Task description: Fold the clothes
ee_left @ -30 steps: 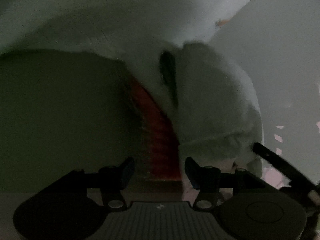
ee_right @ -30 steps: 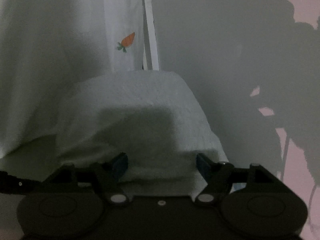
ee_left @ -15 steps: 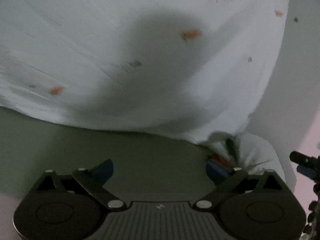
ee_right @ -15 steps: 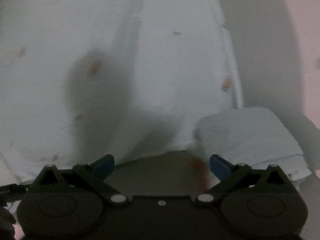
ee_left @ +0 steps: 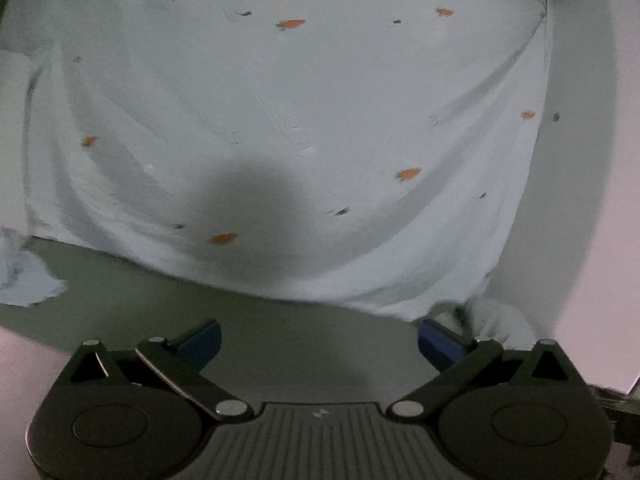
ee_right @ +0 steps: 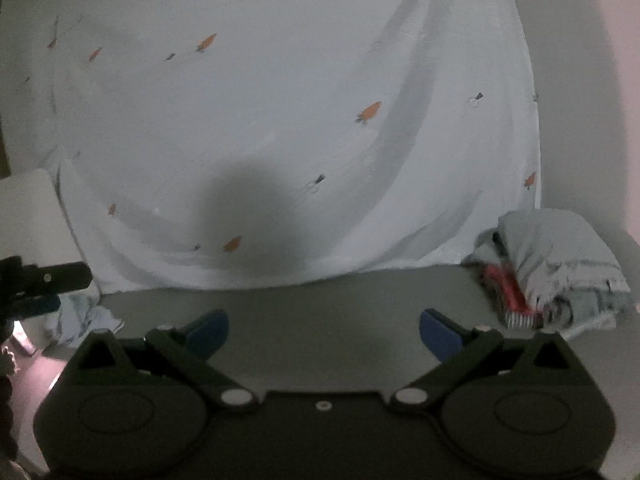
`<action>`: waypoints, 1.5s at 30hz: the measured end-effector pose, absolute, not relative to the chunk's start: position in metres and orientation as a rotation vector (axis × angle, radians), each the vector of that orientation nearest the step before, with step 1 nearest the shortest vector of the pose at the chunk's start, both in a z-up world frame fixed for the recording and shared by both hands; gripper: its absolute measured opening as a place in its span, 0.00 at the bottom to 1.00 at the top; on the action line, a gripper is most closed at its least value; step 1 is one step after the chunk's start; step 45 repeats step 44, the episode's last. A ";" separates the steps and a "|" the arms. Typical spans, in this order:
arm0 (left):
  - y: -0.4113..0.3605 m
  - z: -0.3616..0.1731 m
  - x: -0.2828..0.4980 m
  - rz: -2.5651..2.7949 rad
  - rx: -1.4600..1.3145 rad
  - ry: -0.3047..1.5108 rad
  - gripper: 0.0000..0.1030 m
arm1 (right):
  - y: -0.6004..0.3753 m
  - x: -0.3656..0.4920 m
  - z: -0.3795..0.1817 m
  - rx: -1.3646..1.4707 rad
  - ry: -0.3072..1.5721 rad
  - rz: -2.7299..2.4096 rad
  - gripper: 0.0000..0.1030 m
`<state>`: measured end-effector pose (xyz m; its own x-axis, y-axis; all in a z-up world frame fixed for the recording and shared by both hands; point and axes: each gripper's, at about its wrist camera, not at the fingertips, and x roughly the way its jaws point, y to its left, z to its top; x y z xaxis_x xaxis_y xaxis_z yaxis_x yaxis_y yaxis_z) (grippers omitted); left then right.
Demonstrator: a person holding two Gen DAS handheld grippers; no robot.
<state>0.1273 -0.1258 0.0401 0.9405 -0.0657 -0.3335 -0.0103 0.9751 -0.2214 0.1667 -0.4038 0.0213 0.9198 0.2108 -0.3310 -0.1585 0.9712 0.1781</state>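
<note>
Both hands empty; left gripper (ee_left: 318, 342) and right gripper (ee_right: 324, 334) spread wide; folded cloth (ee_right: 560, 264) sits right, on tabletop (ee_right: 340, 308); we reach next for crumpled cloth (ee_right: 80, 316), pinch corners evenly.

White sheet (ee_left: 320, 128) with small orange carrot prints (ee_left: 409, 173) and tiny dark motifs hangs as backdrop, creased, bottom edge meeting the grey-green table surface (ee_left: 280, 332). Round dark shadow (ee_right: 252, 216) falls low on the sheet. Plain pale wall (ee_right: 580, 100) right of the sheet. White box-like object (ee_right: 28, 208) at left edge, too blurred to identify.
</note>
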 end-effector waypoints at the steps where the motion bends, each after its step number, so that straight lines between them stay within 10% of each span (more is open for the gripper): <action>1: -0.121 0.040 0.117 -0.004 -0.207 0.380 1.00 | -0.396 0.151 0.020 0.147 0.375 0.174 1.00; 16: -0.091 -0.001 0.013 -0.062 -0.059 0.643 1.00 | -0.290 0.031 0.003 0.043 0.554 0.087 0.99; 45: -0.070 -0.005 0.003 -0.023 -0.091 0.613 1.00 | -0.272 0.001 0.005 0.000 0.484 0.136 0.99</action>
